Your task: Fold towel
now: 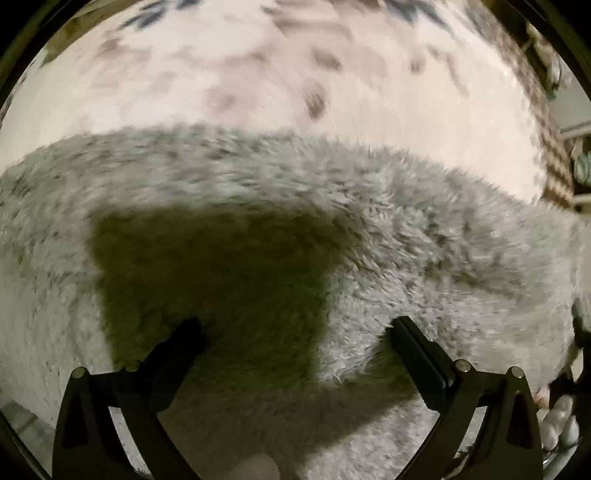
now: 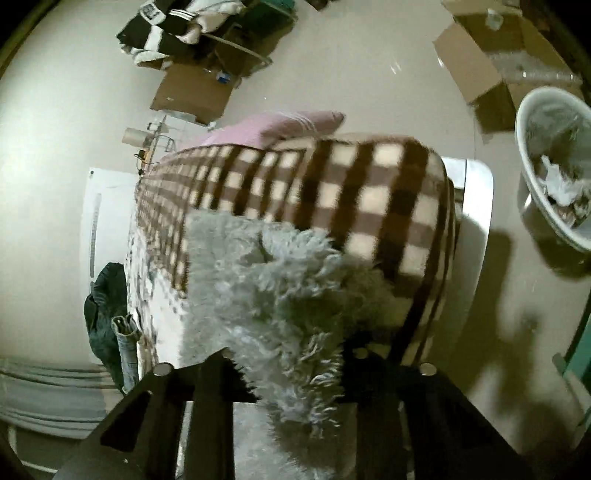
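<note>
The shaggy grey towel (image 1: 295,229) is lying across the checked blanket (image 2: 332,192), spreading ahead of and beneath the left claw (image 1: 295,332), which is hanging spread wide. The right claw (image 2: 284,369) is pinching a towel edge bunched between its fingers.

Honestly not seeing anything readable here. The black-and-white garment (image 2: 162,26) piled at the top of the right wrist view is showing some white block shapes that might be lettering, but it's way too blurry to make out. The cardboard boxes (image 2: 476,66) aren't showing any legible print either. The left wrist view is just fuzzy fabric, no labels or tags showing anywhere.
</note>
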The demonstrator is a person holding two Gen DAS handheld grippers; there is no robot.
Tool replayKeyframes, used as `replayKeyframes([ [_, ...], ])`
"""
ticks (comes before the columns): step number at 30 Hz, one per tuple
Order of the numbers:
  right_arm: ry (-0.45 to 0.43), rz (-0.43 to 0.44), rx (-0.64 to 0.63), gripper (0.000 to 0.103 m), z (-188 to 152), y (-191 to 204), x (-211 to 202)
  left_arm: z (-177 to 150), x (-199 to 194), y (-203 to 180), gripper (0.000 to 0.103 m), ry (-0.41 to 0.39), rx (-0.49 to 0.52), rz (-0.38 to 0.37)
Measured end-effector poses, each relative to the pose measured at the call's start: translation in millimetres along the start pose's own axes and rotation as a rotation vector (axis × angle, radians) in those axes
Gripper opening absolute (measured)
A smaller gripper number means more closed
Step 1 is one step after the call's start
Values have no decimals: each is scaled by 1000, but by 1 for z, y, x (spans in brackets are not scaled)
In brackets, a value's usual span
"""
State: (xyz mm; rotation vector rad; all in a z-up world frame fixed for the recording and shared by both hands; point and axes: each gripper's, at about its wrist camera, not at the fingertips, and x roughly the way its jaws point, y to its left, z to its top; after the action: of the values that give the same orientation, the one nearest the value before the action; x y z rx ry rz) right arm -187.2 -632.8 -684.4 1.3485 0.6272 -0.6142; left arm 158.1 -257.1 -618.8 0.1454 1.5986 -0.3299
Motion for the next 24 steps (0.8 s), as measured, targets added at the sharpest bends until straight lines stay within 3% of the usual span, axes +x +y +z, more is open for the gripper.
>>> replayKeyframes([
  [6, -41, 50, -202, 20, -30, 84, -43, -7, -51, 43, 103, -83, -75, -38],
  [12, -4, 100, -448, 19, -99, 182, -55, -24, -98, 116, 103, -133, -164, -81],
  [14, 24, 121, -514, 19, -134, 210, -52, -52, -109, 144, 103, -153, -213, -87],
  [18, 140, 150, -642, 19, -232, 253, -25, -75, -123, 197, 103, -176, -334, -74],
  [24, 331, 104, -831, 18, -397, 269, 50, -109, -125, 299, 103, -182, -490, -9],
])
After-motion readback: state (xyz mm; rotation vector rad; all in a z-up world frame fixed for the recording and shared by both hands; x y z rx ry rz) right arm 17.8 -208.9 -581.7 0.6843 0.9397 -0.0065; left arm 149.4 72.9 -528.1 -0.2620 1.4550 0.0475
